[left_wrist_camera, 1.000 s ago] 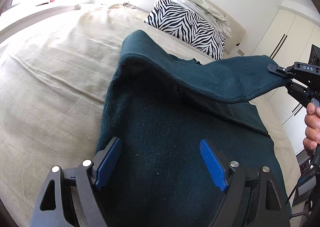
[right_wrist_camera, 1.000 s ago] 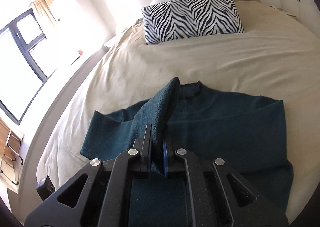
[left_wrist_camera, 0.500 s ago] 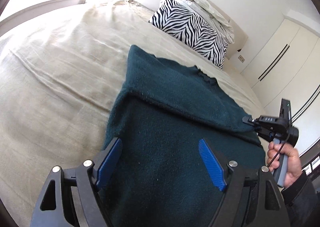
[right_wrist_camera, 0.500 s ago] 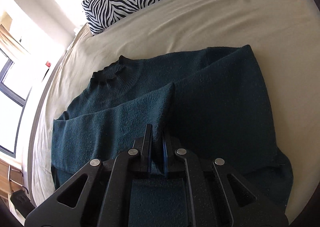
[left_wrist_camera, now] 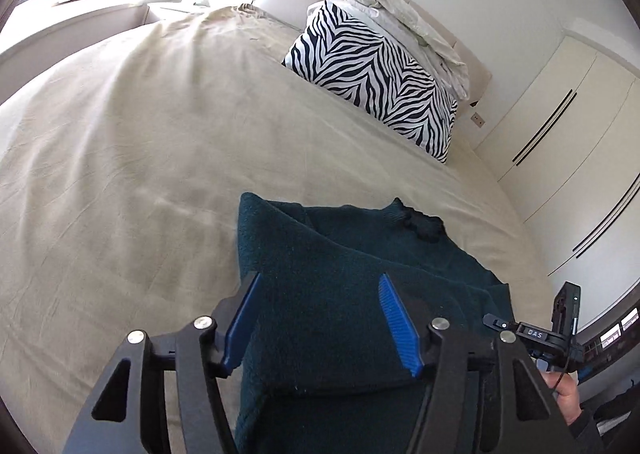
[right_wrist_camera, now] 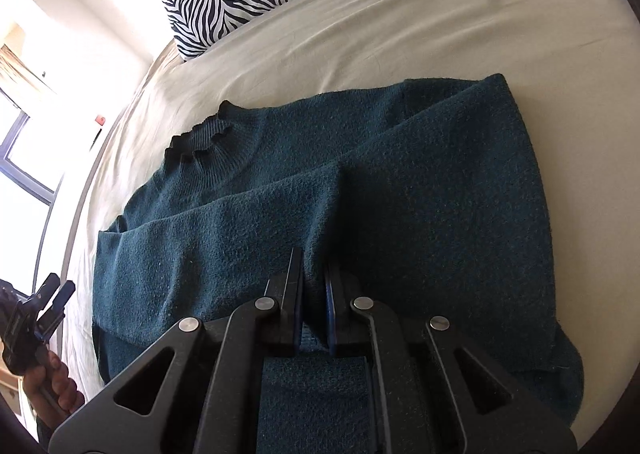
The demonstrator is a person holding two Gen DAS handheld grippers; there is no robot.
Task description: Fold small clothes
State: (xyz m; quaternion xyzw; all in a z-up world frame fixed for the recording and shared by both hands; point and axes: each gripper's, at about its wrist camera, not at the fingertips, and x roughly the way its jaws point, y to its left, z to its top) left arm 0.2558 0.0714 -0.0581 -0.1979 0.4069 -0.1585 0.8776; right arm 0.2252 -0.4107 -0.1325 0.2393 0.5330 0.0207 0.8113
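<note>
Folding a teal sweater [right_wrist_camera: 420, 214] spread flat on the bed [left_wrist_camera: 140, 134]; right tongs [right_wrist_camera: 314, 294] are clamped on the sleeve cuff laid across the body, left tongs [left_wrist_camera: 316, 318] gape wide over the near edge, gripping nothing. Knit looks soft, thick, floppy, so probably best pinched at hems or shoulders. Zebra pillow [left_wrist_camera: 380, 78] sits well apart; nothing blocks.

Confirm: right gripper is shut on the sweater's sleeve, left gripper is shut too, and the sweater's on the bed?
Not quite. The left gripper is open: the left wrist view shows its blue pads spread apart over the sweater, gripping nothing. The rest holds: the right gripper is shut on the sleeve, and the sweater lies on the bed.
</note>
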